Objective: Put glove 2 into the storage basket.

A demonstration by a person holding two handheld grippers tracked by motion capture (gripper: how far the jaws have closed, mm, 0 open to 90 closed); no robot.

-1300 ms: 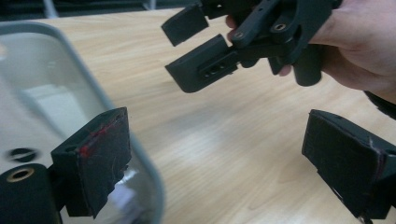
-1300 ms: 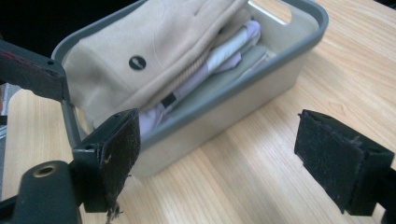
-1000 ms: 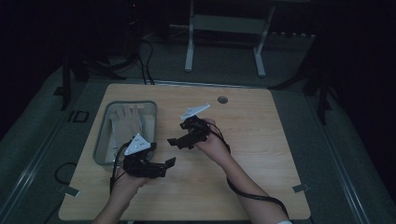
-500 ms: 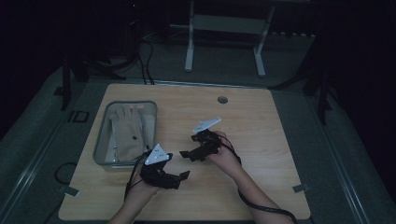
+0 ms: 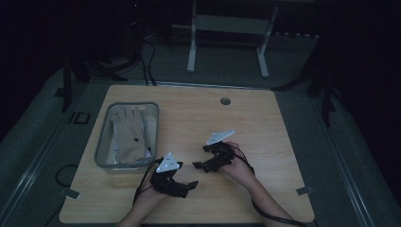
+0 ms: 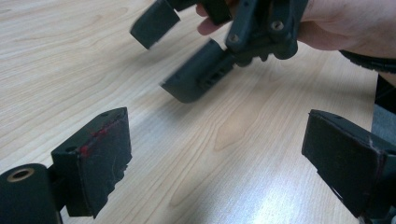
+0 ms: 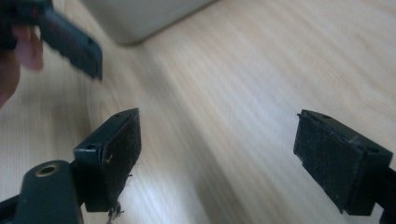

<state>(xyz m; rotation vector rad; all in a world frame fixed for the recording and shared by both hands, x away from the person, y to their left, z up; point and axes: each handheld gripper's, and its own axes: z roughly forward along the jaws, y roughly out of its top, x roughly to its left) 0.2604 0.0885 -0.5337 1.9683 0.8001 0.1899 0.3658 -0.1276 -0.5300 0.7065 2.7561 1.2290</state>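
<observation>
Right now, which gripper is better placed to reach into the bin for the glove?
Left, probably. The left gripper, open and empty, sits just off the bin's near corner; the right gripper lies farther along the table from the glove.

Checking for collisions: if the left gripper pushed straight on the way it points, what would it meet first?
Probably the right gripper, which hangs just ahead of the left gripper over the bare table; depth is unclear.
</observation>
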